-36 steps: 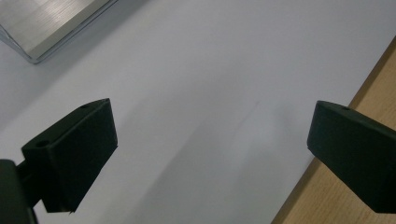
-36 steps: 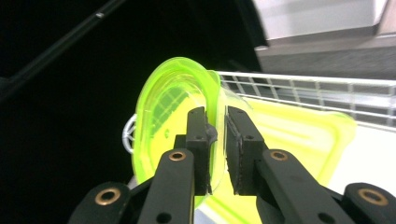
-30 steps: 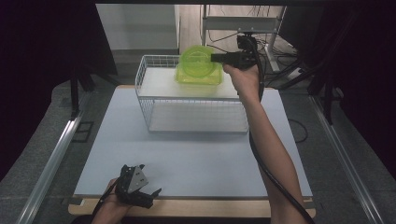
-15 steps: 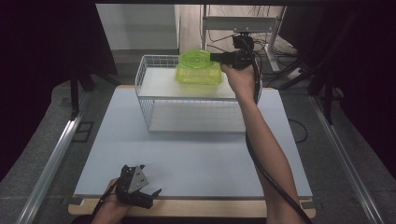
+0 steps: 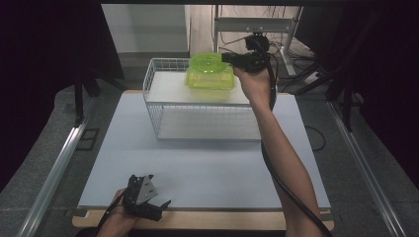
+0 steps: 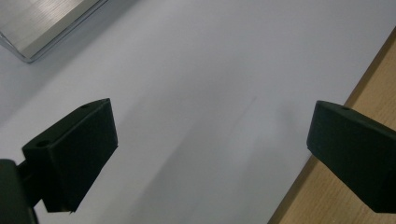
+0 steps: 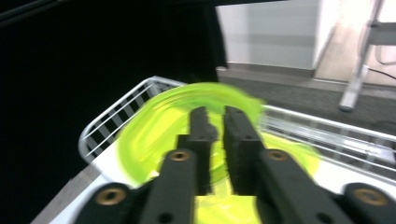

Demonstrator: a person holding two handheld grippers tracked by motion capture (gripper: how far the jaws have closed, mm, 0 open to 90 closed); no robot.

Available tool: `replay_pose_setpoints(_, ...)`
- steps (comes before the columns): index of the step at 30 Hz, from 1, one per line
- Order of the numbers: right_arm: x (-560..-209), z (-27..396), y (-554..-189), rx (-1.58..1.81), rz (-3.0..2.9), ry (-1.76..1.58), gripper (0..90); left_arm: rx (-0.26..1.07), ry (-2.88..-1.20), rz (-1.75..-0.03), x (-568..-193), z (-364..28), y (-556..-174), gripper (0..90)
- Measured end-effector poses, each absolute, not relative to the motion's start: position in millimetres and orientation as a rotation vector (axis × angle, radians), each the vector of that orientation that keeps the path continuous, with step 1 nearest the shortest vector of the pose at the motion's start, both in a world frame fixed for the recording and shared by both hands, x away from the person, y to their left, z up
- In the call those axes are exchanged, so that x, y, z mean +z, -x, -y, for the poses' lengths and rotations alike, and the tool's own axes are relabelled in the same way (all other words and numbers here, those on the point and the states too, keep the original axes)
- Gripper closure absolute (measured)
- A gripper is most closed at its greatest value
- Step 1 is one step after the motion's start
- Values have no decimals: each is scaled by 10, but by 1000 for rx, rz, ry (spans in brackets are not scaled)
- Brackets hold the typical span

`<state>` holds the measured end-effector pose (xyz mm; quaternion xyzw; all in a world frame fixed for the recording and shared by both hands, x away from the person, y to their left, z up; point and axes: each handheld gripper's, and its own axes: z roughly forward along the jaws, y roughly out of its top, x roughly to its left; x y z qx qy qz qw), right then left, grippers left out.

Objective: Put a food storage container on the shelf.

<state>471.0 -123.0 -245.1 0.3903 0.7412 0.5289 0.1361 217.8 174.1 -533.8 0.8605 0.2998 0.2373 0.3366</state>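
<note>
White mat [image 5: 197, 163] on wood table [image 5: 247, 220]; grey floor, dark curtains.

grey floor [image 5: 346, 128], dark curtains [image 5: 44, 59], metal frame [image 5: 257, 23]

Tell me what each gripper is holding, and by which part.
The right gripper grips the green bowl by its rim, above the wire basket. The left gripper holds nothing, fingers apart.
</note>
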Motion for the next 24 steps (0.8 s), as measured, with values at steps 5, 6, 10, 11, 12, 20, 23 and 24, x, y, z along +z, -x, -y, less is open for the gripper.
replay_pose_setpoints(5,-2534,1021,-4528,1525,-2288,-989,891,620,-2251,-776,-5338,-1728,-2174,17)
replay_pose_setpoints(6,-2554,981,-4506,1525,-2306,-970,891,620,-2252,-776,-5339,-1727,-2173,17)
replay_pose_setpoints(10,-2630,842,-4474,1517,-2369,-915,890,618,-2251,-778,-5340,-1732,-2176,17)
replay_pose_setpoints(11,-2645,813,-4474,1514,-2380,-905,891,618,-2251,-778,-5341,-1733,-2177,17)
replay_pose_setpoints(12,-2658,788,-4477,1507,-2385,-898,890,619,-2251,-779,-5342,-1734,-2177,17)
replay_pose_setpoints(20,-2684,728,-4552,1494,-2365,-929,890,615,-2257,-774,-5343,-1732,-2177,17)
replay_pose_setpoints(23,-2671,740,-4581,1497,-2351,-947,890,616,-2258,-774,-5344,-1731,-2176,17)
replay_pose_setpoints(24,-2666,745,-4591,1497,-2347,-953,890,615,-2258,-774,-5344,-1730,-2177,17)
